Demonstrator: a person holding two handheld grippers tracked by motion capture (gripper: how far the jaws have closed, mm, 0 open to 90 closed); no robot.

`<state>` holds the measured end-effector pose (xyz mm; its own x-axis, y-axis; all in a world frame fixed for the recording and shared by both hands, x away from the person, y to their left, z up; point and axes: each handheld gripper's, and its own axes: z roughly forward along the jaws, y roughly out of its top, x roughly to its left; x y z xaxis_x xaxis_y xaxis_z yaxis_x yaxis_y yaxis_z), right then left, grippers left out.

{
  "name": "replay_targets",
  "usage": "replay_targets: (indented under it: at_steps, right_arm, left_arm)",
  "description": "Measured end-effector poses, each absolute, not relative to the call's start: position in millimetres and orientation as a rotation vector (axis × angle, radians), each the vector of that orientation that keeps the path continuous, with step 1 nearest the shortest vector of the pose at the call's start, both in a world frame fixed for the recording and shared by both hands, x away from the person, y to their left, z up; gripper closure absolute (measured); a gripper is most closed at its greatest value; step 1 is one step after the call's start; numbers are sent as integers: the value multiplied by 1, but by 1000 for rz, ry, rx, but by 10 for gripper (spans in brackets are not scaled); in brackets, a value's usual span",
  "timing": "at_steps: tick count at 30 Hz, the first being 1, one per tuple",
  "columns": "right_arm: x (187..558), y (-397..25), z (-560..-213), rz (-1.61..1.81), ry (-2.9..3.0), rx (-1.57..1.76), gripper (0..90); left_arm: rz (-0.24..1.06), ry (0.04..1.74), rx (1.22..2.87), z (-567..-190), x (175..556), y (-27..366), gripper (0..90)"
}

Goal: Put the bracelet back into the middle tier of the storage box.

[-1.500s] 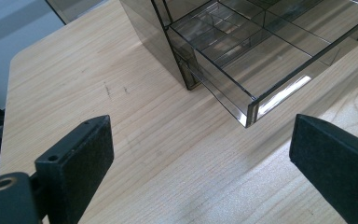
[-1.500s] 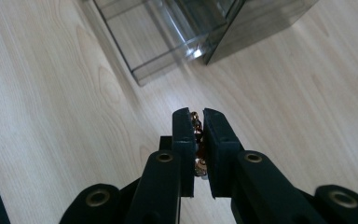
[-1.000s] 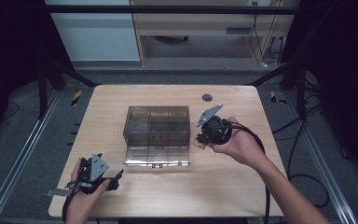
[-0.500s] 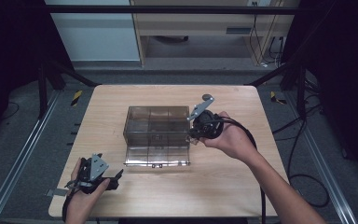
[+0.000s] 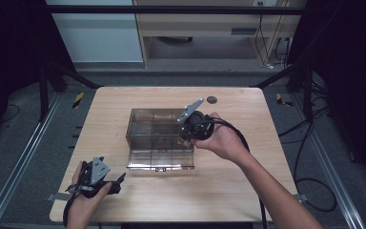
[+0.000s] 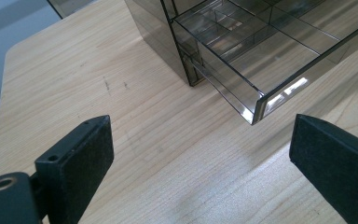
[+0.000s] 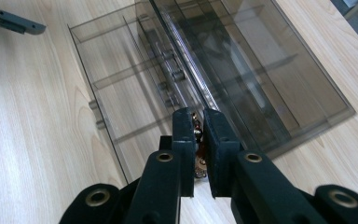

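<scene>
Right gripper [image 7: 196, 122]: its 2 fingers are nearly closed on a small brownish item [image 7: 197, 140], too hidden to identify, above the smoky transparent plastic compartment box [image 7: 242, 70]. The high view places that box [image 5: 159, 138] mid-worktop [image 5: 248, 191], lid open. Left gripper [image 6: 200, 158]: fingers wide apart, empty, near the box corner [image 6: 256, 109].

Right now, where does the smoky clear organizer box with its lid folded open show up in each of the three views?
High view: the organizer box sits mid-table, its open lid lying toward the person, beside the right hand-held gripper.
Left gripper view: upper right, its corner reaching down between the wide-open jaws.
Right gripper view: the box spans the upper middle, directly beyond the nearly closed jaws.
Shared landmark: the light wooden table.
</scene>
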<state>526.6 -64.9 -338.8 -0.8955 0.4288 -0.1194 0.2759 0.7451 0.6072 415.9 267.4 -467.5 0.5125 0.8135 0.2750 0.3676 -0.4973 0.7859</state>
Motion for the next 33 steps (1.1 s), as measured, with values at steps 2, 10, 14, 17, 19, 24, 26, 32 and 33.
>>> replay_targets:
  at_steps: [2, 10, 14, 17, 19, 24, 26, 32, 33]
  right_arm:
    - [528, -59, -340, 886, 2701, 538, 838]
    - [530, -37, -348, 906, 2718, 509, 838]
    - [531, -31, -351, 910, 2726, 505, 838]
    - [532, -27, -354, 913, 2731, 501, 838]
    - [532, -24, -354, 923, 2729, 503, 838]
    - [531, -16, -359, 923, 2743, 487, 838]
    - [531, -14, -361, 926, 2748, 481, 838]
    - [530, -5, -367, 916, 2764, 464, 838]
    - [529, -2, -369, 917, 2768, 463, 838]
  left_arm:
    - [853, 961, 2083, -468, 416, 268, 62]
    - [847, 971, 2076, -467, 416, 270, 62]
    - [844, 973, 2076, -468, 416, 271, 62]
    - [845, 974, 2075, -467, 416, 271, 62]
    - [845, 975, 2072, -467, 416, 271, 62]
    - [845, 979, 2069, -467, 416, 272, 63]
    - [845, 980, 2067, -467, 416, 272, 63]
    - [844, 982, 2060, -467, 416, 273, 63]
    - [842, 981, 2057, -467, 416, 273, 63]
